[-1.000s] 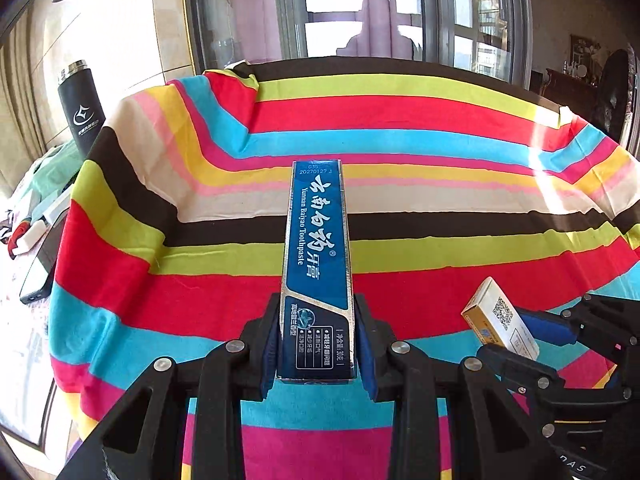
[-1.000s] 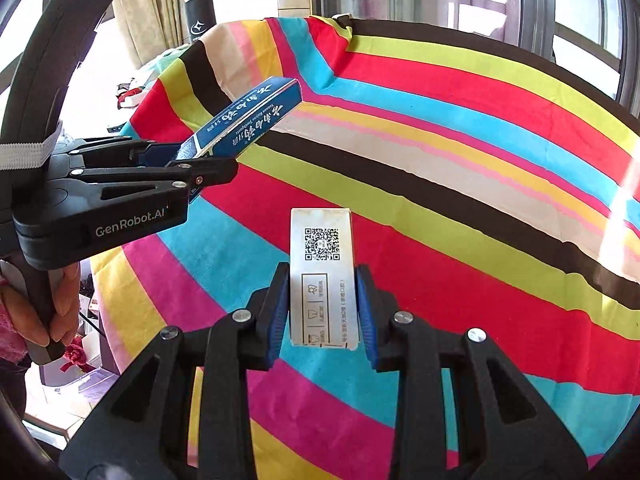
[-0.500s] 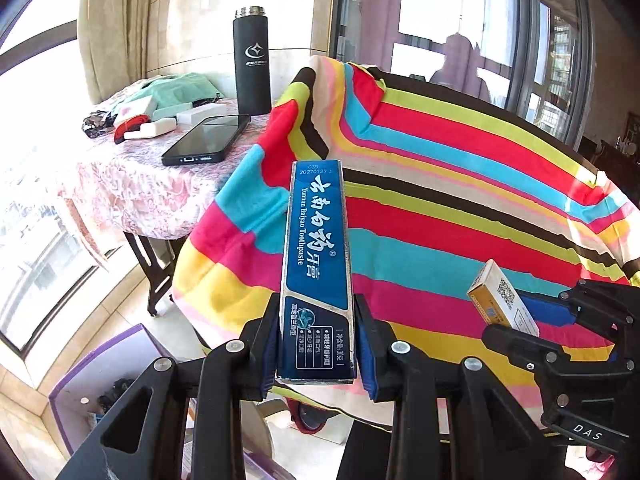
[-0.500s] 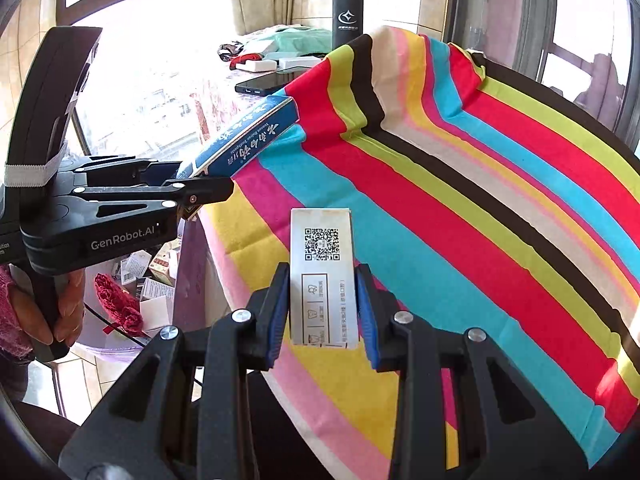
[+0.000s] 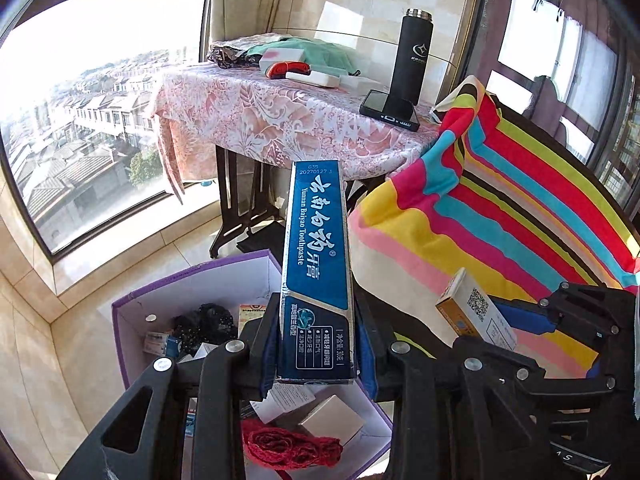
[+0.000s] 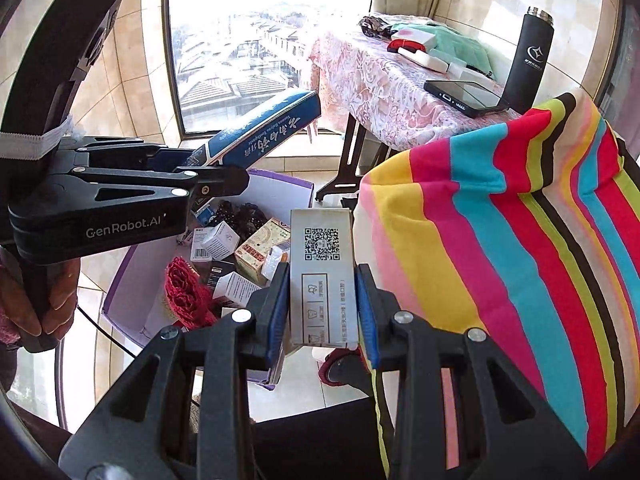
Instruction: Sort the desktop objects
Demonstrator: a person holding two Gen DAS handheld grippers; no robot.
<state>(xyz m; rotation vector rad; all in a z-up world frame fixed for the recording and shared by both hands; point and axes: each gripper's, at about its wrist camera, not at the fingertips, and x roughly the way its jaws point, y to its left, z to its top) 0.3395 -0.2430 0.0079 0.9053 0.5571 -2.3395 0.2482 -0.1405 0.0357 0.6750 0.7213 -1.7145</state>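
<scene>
My left gripper [image 5: 318, 340] is shut on a long blue toothpaste box [image 5: 316, 264], held level in the air above a purple-edged white storage box [image 5: 176, 292] on the floor; the toothpaste box also shows in the right wrist view [image 6: 264, 128]. My right gripper [image 6: 322, 312] is shut on a small white carton with a QR code [image 6: 322, 268], held beside the left edge of the striped tablecloth [image 6: 500, 248]. The carton shows in the left wrist view [image 5: 474, 308]. The storage box [image 6: 132, 272] holds several small cartons and red and black fabric items.
A side table with a pink lace cloth [image 5: 280, 112] stands behind, carrying a black flask [image 5: 412, 60], a phone [image 5: 390, 110] and folded items. A large window [image 5: 92, 120] is at the left. The striped table [image 5: 500, 216] is at the right.
Both grippers have swung left off the striped table with their boxes and now hang over the floor beside it, above the storage box.
</scene>
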